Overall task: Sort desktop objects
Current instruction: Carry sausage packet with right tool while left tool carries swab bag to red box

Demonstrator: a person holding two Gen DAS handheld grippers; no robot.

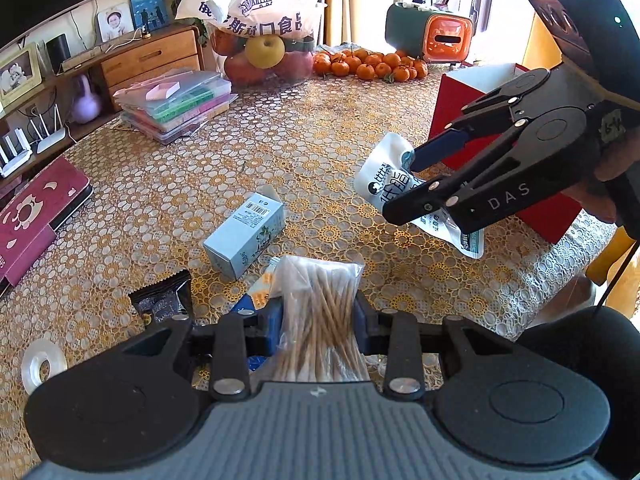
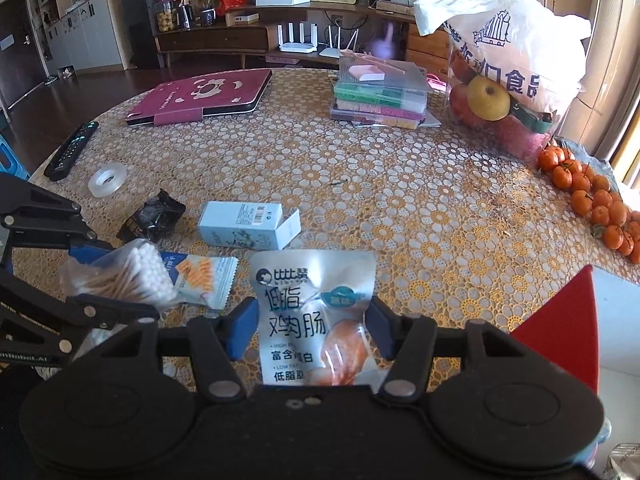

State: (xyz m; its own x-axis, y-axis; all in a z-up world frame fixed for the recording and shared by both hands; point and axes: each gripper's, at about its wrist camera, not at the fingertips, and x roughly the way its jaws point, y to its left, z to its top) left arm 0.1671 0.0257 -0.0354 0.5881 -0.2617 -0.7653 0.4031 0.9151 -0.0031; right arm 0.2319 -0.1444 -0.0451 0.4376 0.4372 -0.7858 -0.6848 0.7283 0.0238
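Observation:
My left gripper (image 1: 318,320) is shut on a clear bag of cotton swabs (image 1: 320,320), held just above the table; the bag also shows in the right wrist view (image 2: 124,276). My right gripper (image 2: 312,328) is shut on a silver chicken sausage pouch (image 2: 314,320), seen from the left wrist view (image 1: 404,188) lifted beside the red box (image 1: 472,120). On the table lie a light blue carton (image 1: 246,234), a black foil packet (image 1: 162,296), a white and orange sachet (image 2: 204,278) and a clear tape roll (image 2: 107,178).
A maroon tablet case (image 2: 200,98), a black remote (image 2: 70,152), stacked plastic boxes (image 2: 380,96), a fruit bag (image 2: 504,80) and loose tangerines (image 2: 592,200) ring the table. The red box's corner (image 2: 568,328) is close on my right.

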